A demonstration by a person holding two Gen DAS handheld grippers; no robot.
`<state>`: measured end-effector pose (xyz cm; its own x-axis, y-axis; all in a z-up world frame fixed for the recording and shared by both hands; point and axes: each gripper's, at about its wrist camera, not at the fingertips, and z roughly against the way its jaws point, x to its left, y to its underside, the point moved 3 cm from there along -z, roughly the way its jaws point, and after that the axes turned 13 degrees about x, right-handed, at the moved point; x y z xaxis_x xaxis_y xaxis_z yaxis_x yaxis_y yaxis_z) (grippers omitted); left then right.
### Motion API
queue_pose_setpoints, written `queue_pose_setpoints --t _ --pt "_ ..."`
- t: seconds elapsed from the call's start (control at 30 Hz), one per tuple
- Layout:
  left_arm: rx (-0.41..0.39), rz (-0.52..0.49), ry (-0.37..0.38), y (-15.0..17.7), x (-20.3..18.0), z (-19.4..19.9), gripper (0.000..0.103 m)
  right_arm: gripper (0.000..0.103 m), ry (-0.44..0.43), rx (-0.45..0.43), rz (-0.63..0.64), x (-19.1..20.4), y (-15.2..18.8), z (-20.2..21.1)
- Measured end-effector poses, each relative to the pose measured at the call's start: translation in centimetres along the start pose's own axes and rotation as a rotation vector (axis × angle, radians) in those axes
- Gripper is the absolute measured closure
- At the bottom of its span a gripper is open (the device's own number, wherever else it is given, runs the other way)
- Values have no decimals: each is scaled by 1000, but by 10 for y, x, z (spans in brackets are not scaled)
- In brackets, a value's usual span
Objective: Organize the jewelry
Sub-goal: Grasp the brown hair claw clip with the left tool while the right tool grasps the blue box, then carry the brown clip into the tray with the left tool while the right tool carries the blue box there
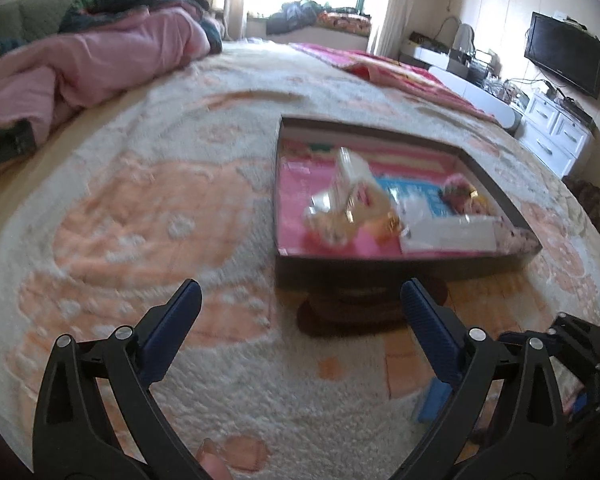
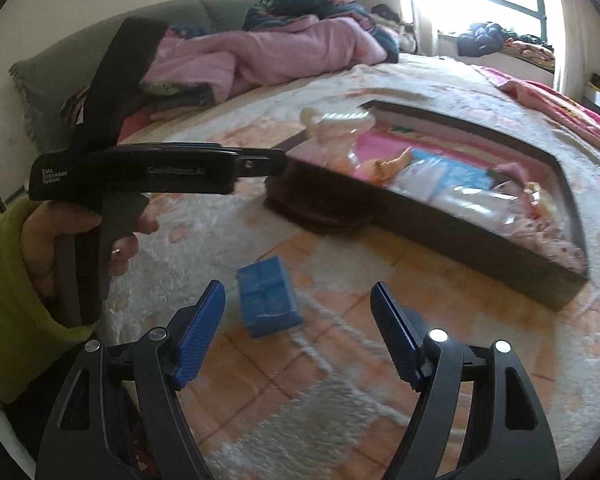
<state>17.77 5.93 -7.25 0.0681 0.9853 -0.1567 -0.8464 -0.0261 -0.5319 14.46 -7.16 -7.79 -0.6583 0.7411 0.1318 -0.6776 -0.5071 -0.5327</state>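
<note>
Left wrist view looks down along the left gripper (image 1: 300,296), whose two blue-padded fingers (image 1: 172,332) stand spread wide with nothing between them but the fuzzy cream and peach bedspread (image 1: 140,208). Ahead of the fingertips and a little to the right sits a shallow dark tray (image 1: 399,266) on the bedspread. Its floor is pink, and on it lie blurred clear plastic packets (image 1: 351,200), a blue card (image 1: 415,196) and small gold and pink pieces of jewelry (image 1: 459,196) toward the far right corner. Just beyond the right finger, tucked against the tray's near wall, is a dark brown round thing (image 1: 339,316); what it is cannot be told. A small blue box (image 1: 431,400) shows low down, behind the right finger. Far off past the tray are a pink quilt (image 1: 100,60), a window and a television (image 1: 563,52).

Right wrist view shows the right gripper (image 2: 298,300) with its fingers (image 2: 202,332) also apart and empty. The blue box (image 2: 268,296) lies on the bedspread just ahead of the gap, nearer the left finger, touching neither pad. The tray (image 2: 459,236) sits further ahead and to the right, with the packets (image 2: 459,196) inside it. To the left, a hand (image 2: 60,240) in a yellow-green sleeve (image 2: 8,300) holds the other gripper's black handle, its front end reaching toward the tray's near corner.
</note>
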Motion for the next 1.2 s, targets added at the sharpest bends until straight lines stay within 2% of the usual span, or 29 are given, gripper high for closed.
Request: queue_pose_setpoints --t 0.1,0.23,0.3,0.37,0.47,0.53,0.6,0.77,0.93,1.2 --pt "48 17 43 6 0 -10 13 30 -6 16 14 6 -1 -10" --pt "107 74 120 10 7 -27 34 30 4 25 35 12 -2 -19" --pt "111 100 153 11 9 -30 35 31 13 22 40 13 -1 -22" --pt "109 105 170 10 9 -30 37 36 20 18 34 13 -2 -23" --pt "110 115 188 9 5 -32 48 48 37 11 29 10 -1 -24" --pt "102 120 176 6 2 -32 65 62 36 3 31 9 -1 -22" --pt "94 132 181 3 1 -32 71 71 28 2 37 9 -1 -22" --pt "78 136 176 0 1 -30 77 72 48 -4 65 14 3 -21" --pt "66 116 163 -2 -2 -26 79 72 31 -6 67 16 4 -17" --pt "14 61 159 -3 -21 -5 82 72 48 -50 13 -3 9 8"
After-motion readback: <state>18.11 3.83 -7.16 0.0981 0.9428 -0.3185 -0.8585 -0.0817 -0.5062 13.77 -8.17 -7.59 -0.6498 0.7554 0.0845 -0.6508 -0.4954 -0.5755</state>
